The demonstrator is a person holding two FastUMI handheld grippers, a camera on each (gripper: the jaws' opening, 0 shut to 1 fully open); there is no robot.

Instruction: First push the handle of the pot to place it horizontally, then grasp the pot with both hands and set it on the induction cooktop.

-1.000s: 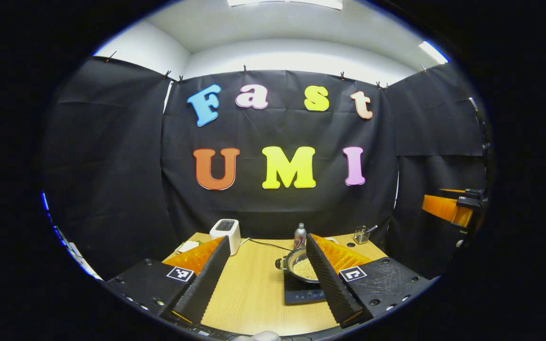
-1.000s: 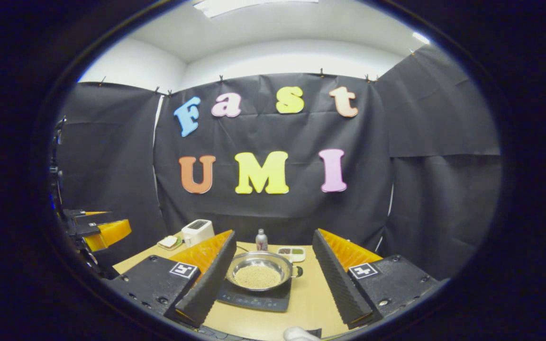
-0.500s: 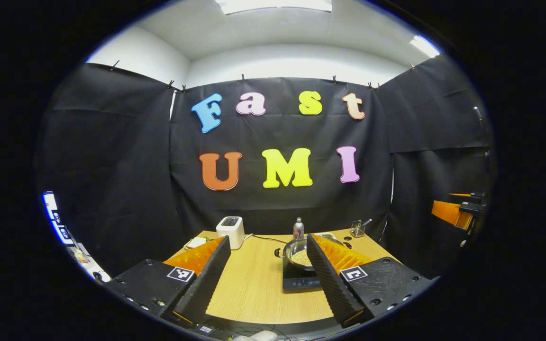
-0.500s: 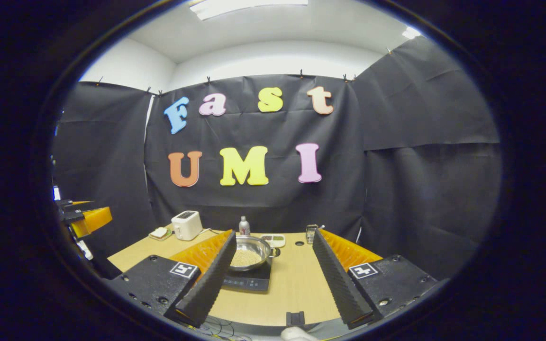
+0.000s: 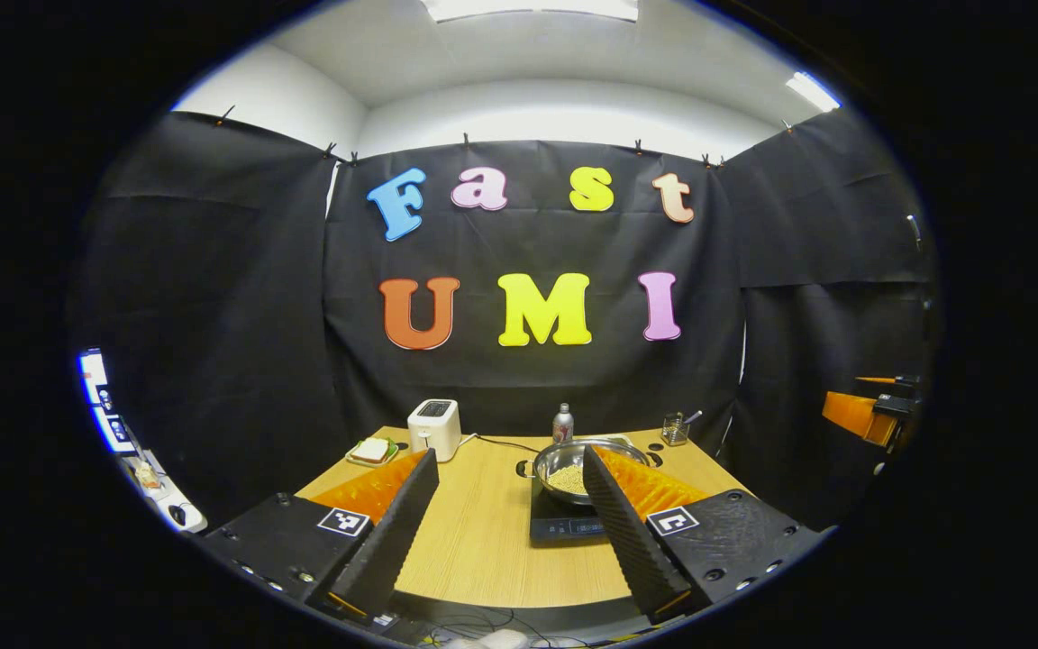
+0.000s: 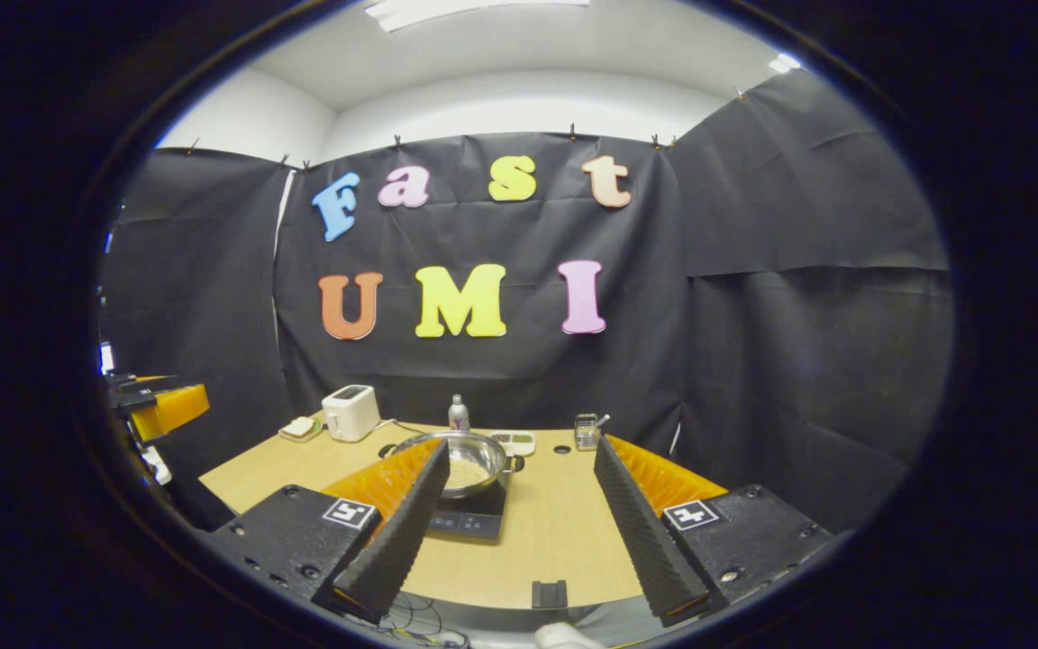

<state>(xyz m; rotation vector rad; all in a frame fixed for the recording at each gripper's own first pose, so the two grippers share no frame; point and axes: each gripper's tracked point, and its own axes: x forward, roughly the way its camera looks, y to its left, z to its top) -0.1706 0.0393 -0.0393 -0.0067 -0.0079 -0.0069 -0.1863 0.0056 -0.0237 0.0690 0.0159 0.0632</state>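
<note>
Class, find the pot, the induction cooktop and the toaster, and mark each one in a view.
pot (image 6: 474, 448), right gripper view, on its far inner wall.
induction cooktop (image 5: 564, 527), left gripper view, on its front control strip.
toaster (image 5: 433, 430), left gripper view, on its front face.

Each gripper's black, screw-studded body (image 5: 280, 545) bears a square black-and-white marker (image 6: 689, 515) behind ridged fingers (image 5: 393, 532).
</note>
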